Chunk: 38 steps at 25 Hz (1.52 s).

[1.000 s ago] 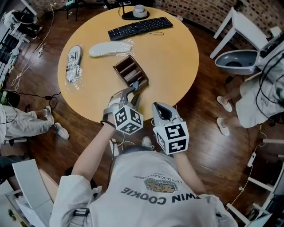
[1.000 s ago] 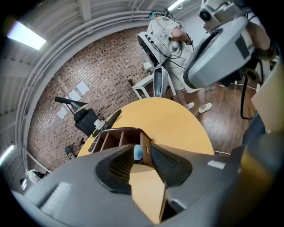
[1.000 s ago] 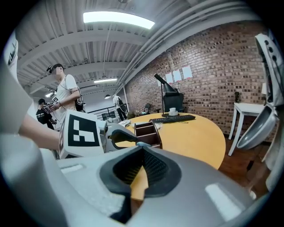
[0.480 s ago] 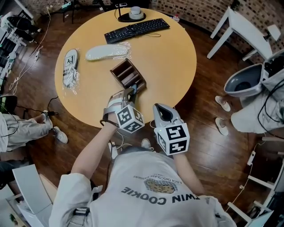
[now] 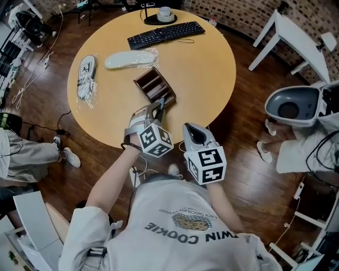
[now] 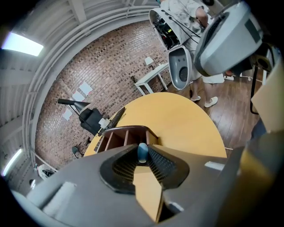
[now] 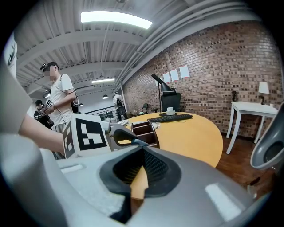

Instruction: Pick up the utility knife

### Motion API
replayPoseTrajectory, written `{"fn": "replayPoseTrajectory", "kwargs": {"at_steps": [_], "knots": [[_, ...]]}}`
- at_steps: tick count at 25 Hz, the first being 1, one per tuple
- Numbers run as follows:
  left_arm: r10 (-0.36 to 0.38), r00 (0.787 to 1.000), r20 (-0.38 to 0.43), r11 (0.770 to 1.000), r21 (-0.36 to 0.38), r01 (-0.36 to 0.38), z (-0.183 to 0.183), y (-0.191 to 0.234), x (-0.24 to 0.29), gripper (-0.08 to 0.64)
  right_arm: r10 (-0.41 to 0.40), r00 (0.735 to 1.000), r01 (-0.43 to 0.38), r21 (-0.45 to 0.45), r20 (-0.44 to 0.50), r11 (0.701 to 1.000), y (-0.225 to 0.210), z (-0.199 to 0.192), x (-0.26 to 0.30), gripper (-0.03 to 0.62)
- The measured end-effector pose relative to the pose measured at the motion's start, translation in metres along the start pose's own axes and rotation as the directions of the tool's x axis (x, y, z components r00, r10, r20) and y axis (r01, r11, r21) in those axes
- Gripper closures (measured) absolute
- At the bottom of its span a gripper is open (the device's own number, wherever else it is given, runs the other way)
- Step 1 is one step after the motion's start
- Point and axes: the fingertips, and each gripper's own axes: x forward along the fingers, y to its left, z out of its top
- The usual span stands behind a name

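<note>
The utility knife [image 6: 142,152] shows as a slim blue end pinched between the pads of my left gripper [image 6: 142,155]. In the head view that gripper [image 5: 160,104] is at the near end of the brown wooden organizer [image 5: 153,86], shut on the knife [image 5: 164,101], most of which is hidden by the jaws. My right gripper [image 5: 192,128] hangs just off the table's near edge, to the right of the left one. Its jaws [image 7: 143,150] are shut with nothing between them. From the right gripper view, the left gripper [image 7: 129,141] reaches to the organizer [image 7: 145,129].
The round wooden table [image 5: 204,69] also holds a black keyboard [image 5: 166,33], two bagged insoles [image 5: 130,58] [image 5: 86,77] and a white cup on a dark base [image 5: 165,13]. A white side table [image 5: 296,39] and a grey shell-shaped object [image 5: 294,106] stand at the right.
The left gripper's jaws have closed onto the knife at the organizer's near end. The right gripper has kept still. The grey object at the right has moved nearer.
</note>
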Motion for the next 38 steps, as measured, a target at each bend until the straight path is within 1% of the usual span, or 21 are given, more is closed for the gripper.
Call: {"fn": "replayPoseTrajectory", "kwargs": {"at_steps": [4, 8, 12, 15, 19, 23, 27, 31, 35, 38], "knots": [[0.023, 1.000, 0.012, 1.000, -0.018, -0.023, 0.005, 0.005, -0.013, 0.486, 0.007, 1.000, -0.007, 0.001, -0.002, 1.000, 0.002, -0.001, -0.010, 0.597], [0.062, 0.998, 0.029, 0.996, -0.064, -0.060, 0.011, 0.011, -0.031, 0.486, 0.029, 1.000, -0.028, -0.016, 0.005, 0.999, 0.008, 0.000, -0.018, 0.597], [0.079, 0.995, 0.055, 0.987, -0.146, -0.070, 0.022, 0.008, -0.055, 0.486, 0.049, 0.999, -0.049, -0.033, 0.012, 0.998, 0.015, -0.001, -0.033, 0.597], [0.098, 0.993, 0.067, 0.974, -0.210, -0.082, 0.028, 0.004, -0.075, 0.486, 0.071, 0.997, -0.071, -0.048, 0.013, 0.996, 0.020, -0.002, -0.044, 0.597], [0.109, 0.990, 0.087, 0.957, -0.278, -0.081, 0.038, -0.005, -0.098, 0.486, 0.090, 0.996, -0.089, -0.055, 0.021, 0.995, 0.024, -0.004, -0.061, 0.597], [0.124, 0.988, 0.096, 0.930, -0.358, -0.081, 0.046, -0.016, -0.120, 0.486, 0.114, 0.993, -0.112, -0.066, 0.028, 0.992, 0.024, -0.006, -0.079, 0.597], [0.123, 0.986, 0.111, 0.892, -0.447, -0.061, 0.054, -0.032, -0.144, 0.486, 0.130, 0.991, -0.128, -0.064, 0.033, 0.990, 0.025, -0.015, -0.099, 0.597], [0.135, 0.983, 0.125, 0.860, -0.507, -0.054, 0.062, -0.048, -0.170, 0.486, 0.154, 0.987, -0.152, -0.066, 0.036, 0.986, 0.030, -0.023, -0.118, 0.597], [0.148, 0.980, 0.136, 0.820, -0.571, -0.044, 0.071, -0.067, -0.192, 0.486, 0.175, 0.984, -0.171, -0.073, 0.045, 0.983, 0.033, -0.034, -0.141, 0.597], [0.162, 0.975, 0.152, 0.799, -0.600, -0.039, 0.081, -0.083, -0.207, 0.486, 0.185, 0.981, -0.181, -0.081, 0.055, 0.980, 0.032, -0.041, -0.159, 0.597]]}}
